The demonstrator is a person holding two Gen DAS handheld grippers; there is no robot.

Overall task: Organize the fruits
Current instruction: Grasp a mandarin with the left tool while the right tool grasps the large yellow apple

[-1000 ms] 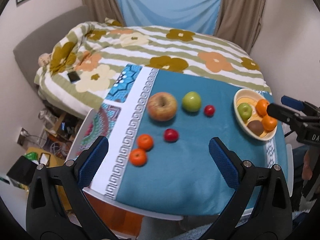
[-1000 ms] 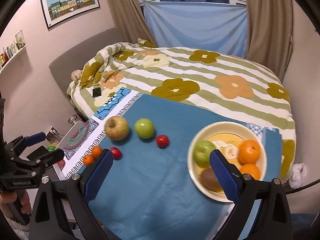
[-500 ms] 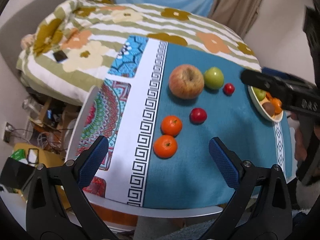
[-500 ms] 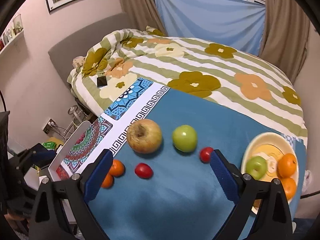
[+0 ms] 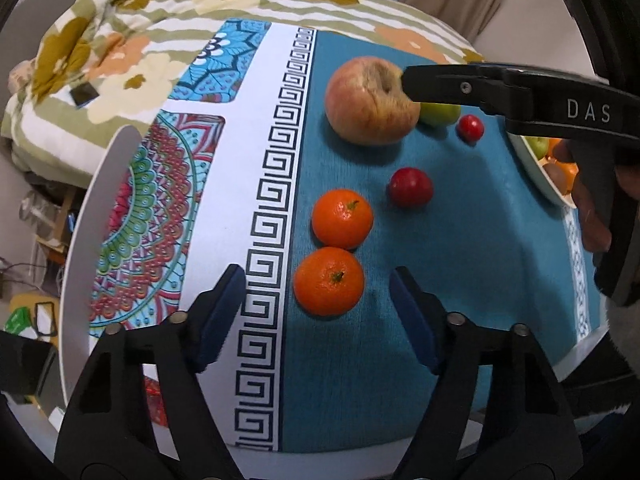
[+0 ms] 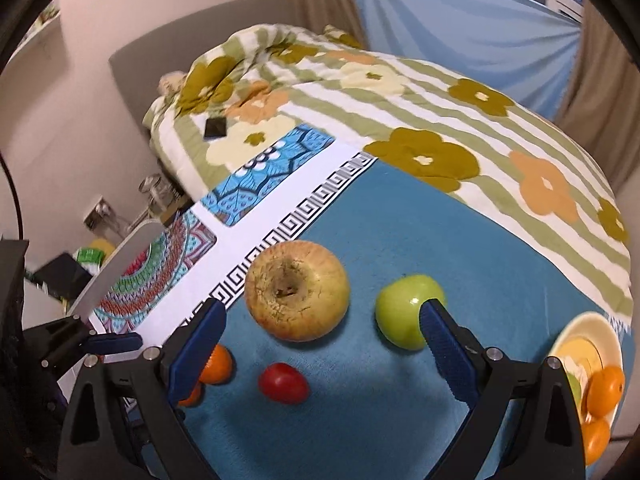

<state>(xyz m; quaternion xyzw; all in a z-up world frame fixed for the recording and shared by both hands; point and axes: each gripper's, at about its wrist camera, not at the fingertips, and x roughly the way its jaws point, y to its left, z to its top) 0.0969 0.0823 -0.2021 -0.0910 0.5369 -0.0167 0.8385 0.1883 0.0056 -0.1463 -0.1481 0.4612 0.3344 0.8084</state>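
Bowl (image 6: 588, 330) already has approx 4 fruits. On the cloth (image 5: 480, 260): big apple (image 6: 296, 290), green apple (image 6: 404, 310), 2 oranges, 2 small red ones. Left gripper (image 5: 318, 290) closing round near orange (image 5: 329, 281), no contact yet. Right gripper (image 6: 322, 330) apart, empty, over big apple.

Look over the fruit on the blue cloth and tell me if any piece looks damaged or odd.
The large apple stands out: its skin is wrinkled and cracked around a brown, sunken hollow, as if old or drying out. The green apple, the tangerines and the small red fruit look smooth and sound.
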